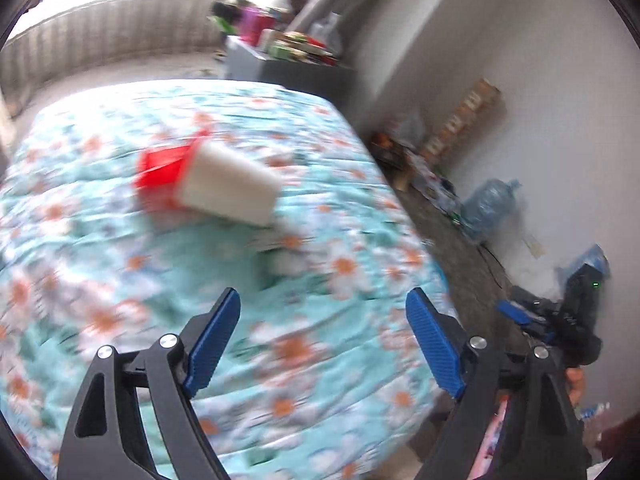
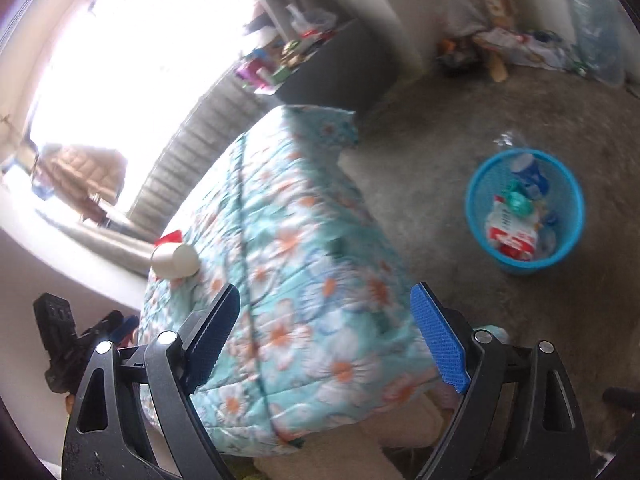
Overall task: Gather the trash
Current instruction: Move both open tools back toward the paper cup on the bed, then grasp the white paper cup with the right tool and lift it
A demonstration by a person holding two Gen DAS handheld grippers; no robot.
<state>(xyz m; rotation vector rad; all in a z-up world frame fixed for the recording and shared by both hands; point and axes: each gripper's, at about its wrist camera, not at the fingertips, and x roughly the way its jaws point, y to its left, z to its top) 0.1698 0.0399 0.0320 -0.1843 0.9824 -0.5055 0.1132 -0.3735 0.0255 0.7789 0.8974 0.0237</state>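
Looking along the left hand-held gripper [image 1: 323,312], jaws spread with nothing between them, one red-and-white cup [image 1: 208,178] lies tipped on the quilted floral bed [image 1: 120,280]; a clear water jug [image 1: 490,204] stands by the wall. Along the right hand-held gripper [image 2: 325,312], equally spread and empty, one round blue mesh bin [image 2: 524,208] holding wrappers sits on the concrete floor [image 2: 440,140] beside the bed.

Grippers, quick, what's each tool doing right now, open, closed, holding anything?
Left tool: open, holding nothing, above the floral bedcover.
Right tool: open, holding nothing.
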